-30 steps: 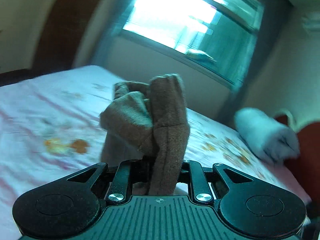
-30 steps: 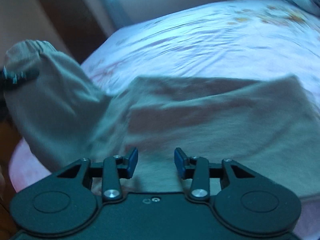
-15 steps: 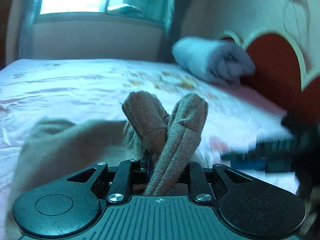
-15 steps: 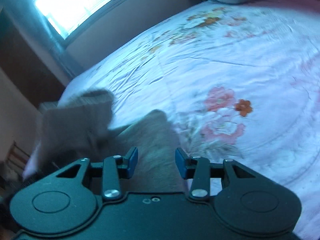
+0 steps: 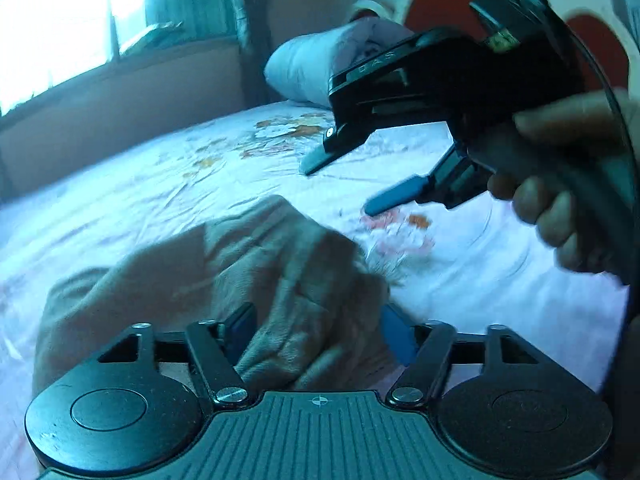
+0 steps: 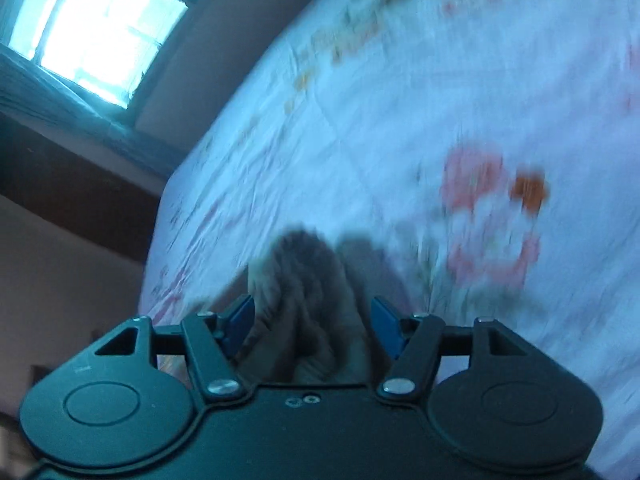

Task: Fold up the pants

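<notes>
The brown pants (image 5: pixel 240 264) lie bunched on the flowered bed sheet (image 5: pixel 160 184). My left gripper (image 5: pixel 318 330) is open, its blue pads on either side of a thick fold of the pants. The right gripper (image 5: pixel 340 186) shows in the left wrist view, held in a hand above the sheet, open and empty, just beyond the pants. In the right wrist view the right gripper (image 6: pixel 314 326) is open with a blurred fold of the pants (image 6: pixel 308 280) below and between the jaws.
A rolled white quilt (image 5: pixel 320 64) lies at the head of the bed by a red headboard (image 5: pixel 444 0). A bright window (image 5: pixel 60 32) is on the far wall. The sheet (image 6: pixel 400 120) stretches wide beyond the pants.
My left gripper has opened and let go of the pants fold, which dropped onto the bed. The right gripper has swung in close over the pants.
</notes>
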Demonstrator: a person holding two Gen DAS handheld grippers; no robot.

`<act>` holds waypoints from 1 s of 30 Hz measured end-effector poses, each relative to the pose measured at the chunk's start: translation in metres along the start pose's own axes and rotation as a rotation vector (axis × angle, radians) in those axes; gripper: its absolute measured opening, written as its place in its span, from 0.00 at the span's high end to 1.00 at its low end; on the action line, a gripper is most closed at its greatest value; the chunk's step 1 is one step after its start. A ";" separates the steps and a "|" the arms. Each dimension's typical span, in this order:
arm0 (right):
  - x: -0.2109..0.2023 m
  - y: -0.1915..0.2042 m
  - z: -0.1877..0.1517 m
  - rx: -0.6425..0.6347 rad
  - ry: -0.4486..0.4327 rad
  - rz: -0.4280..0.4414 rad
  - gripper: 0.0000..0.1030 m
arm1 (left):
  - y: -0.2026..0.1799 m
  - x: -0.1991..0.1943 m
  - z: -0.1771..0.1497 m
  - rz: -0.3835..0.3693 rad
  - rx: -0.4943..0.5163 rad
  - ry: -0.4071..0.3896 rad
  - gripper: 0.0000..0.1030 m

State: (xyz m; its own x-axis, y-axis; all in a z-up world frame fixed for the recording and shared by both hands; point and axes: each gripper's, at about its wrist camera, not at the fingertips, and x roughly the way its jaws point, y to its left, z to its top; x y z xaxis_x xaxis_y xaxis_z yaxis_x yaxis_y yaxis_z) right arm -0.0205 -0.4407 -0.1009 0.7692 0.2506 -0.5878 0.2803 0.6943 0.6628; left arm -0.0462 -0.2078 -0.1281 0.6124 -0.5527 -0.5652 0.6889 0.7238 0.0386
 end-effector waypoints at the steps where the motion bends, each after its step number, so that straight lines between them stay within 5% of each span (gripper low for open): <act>1: -0.003 0.008 0.001 -0.048 -0.021 0.001 0.44 | 0.008 -0.004 0.002 -0.025 -0.057 0.000 0.26; 5: 0.004 0.038 -0.006 -0.189 0.033 -0.038 0.45 | 0.053 -0.037 0.000 -0.026 -0.278 0.000 0.25; 8: 0.011 0.041 -0.019 -0.239 0.049 -0.130 0.44 | 0.096 -0.057 -0.004 0.032 -0.412 0.002 0.22; 11: 0.015 0.040 -0.033 -0.267 0.095 -0.107 0.48 | 0.140 -0.075 -0.016 0.099 -0.519 0.000 0.18; 13: 0.018 0.045 -0.043 -0.325 0.102 -0.141 0.84 | 0.161 -0.076 -0.021 0.136 -0.549 0.012 0.18; 19: -0.005 0.055 -0.052 -0.415 0.012 -0.142 0.96 | 0.196 -0.071 -0.039 0.146 -0.664 0.036 0.18; 24: -0.018 0.048 -0.053 -0.402 -0.033 -0.169 0.96 | 0.201 -0.033 -0.037 0.114 -0.695 0.065 0.18; 26: -0.004 0.035 -0.057 -0.385 0.017 -0.208 0.90 | 0.206 -0.015 -0.042 0.104 -0.728 0.096 0.18; 29: 0.007 0.025 -0.054 -0.347 0.052 -0.203 0.72 | 0.210 -0.013 -0.048 0.098 -0.766 0.114 0.18; 30: 0.007 0.024 -0.049 -0.326 0.045 -0.210 0.50 | 0.211 -0.014 -0.050 0.097 -0.773 0.115 0.18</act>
State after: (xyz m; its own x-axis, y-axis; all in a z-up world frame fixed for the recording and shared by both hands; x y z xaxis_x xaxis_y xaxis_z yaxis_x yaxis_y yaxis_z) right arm -0.0366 -0.3894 -0.1122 0.6867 0.1043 -0.7194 0.2262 0.9098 0.3479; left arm 0.0719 -0.0267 -0.1533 0.5830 -0.4565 -0.6721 0.1436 0.8721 -0.4677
